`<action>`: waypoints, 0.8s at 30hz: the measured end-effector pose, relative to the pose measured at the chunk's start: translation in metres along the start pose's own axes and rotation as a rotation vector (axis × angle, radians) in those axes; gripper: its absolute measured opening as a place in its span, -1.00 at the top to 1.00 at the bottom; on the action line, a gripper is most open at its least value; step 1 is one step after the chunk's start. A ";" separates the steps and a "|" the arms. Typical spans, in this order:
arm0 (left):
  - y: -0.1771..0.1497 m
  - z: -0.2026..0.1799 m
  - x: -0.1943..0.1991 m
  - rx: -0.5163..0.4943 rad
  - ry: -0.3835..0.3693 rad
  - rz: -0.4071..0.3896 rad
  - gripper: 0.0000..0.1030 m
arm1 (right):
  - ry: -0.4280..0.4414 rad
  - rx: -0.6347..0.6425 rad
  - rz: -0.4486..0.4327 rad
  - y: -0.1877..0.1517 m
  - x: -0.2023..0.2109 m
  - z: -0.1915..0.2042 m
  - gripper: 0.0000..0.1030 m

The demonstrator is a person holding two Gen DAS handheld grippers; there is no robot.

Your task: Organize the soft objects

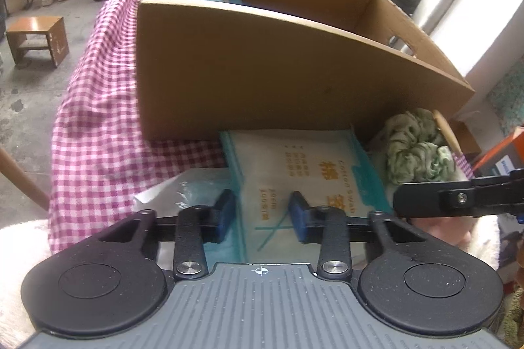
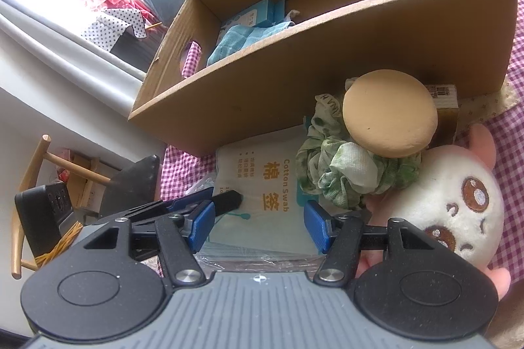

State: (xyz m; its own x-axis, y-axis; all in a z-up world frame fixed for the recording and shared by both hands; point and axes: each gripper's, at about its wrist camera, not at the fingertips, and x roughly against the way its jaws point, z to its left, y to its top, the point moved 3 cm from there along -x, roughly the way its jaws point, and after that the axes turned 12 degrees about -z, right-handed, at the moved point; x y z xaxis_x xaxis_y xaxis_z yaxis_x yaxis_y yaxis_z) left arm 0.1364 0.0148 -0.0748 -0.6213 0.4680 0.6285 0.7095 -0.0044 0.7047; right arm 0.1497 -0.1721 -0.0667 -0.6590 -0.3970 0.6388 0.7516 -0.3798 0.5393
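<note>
Step in hand, as I read it: picking up the cotton swab pack (image 1: 294, 172) to move it into the cardboard box (image 1: 262, 70).

Largest to smallest, counted:
- 1 cardboard box, far side of the counter (image 1: 98, 119), which is covered in pink checked cloth. It has 2 compartments; the far one already holds 1 blue cloth (image 2: 242, 38) and at least 1 blue packet (image 2: 252, 15).
- 1 white plush toy (image 2: 458, 201), near right, just beside the scrunchies.
- 1 cotton swab pack, lying flat on the counter just in front of the box's near wall.
- 1 tan round cushion (image 2: 389, 116), resting on the scrunchies.
- Green scrunchies (image 2: 344, 172), bunched right of the pack; exact count cannot be told.
- 1 small brown carton (image 2: 445, 103), partly hidden behind the cushion.

Left claw (image 1: 262, 214): narrowed around the pack's near edge. Whether its pads (image 1: 226, 211) actually pinch the wrapper cannot be told; the pack is between them.

Right claw (image 2: 258, 224): released, jaws wide, hovering over the same pack and holding nothing.

Next move, my judgement: confirm the left pinch bites, lift clear of the box's near wall, then carry the pack over it. The slick wrapper may slip.
</note>
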 end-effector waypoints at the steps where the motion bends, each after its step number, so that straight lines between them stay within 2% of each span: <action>1: 0.000 0.003 0.001 0.012 -0.001 -0.002 0.51 | 0.001 -0.001 0.001 0.000 0.000 0.000 -0.22; 5: 0.000 0.009 0.006 0.042 0.003 -0.019 0.81 | 0.001 0.001 0.005 0.000 -0.001 0.001 -0.22; 9: -0.004 0.014 0.015 0.048 0.010 -0.032 0.93 | -0.002 0.006 0.009 -0.002 -0.002 0.003 -0.22; 20: -0.013 0.043 0.039 0.124 0.041 -0.035 0.96 | 0.000 0.002 0.025 -0.003 -0.007 0.004 -0.23; 24: -0.011 0.045 0.044 0.152 0.001 -0.034 0.92 | -0.007 0.020 0.028 -0.002 -0.008 0.007 -0.24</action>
State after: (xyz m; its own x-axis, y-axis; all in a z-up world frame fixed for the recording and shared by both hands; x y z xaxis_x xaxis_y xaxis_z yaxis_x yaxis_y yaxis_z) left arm 0.1163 0.0753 -0.0705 -0.6461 0.4648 0.6054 0.7303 0.1457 0.6675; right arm 0.1536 -0.1622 -0.0696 -0.6372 -0.4012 0.6580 0.7705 -0.3520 0.5315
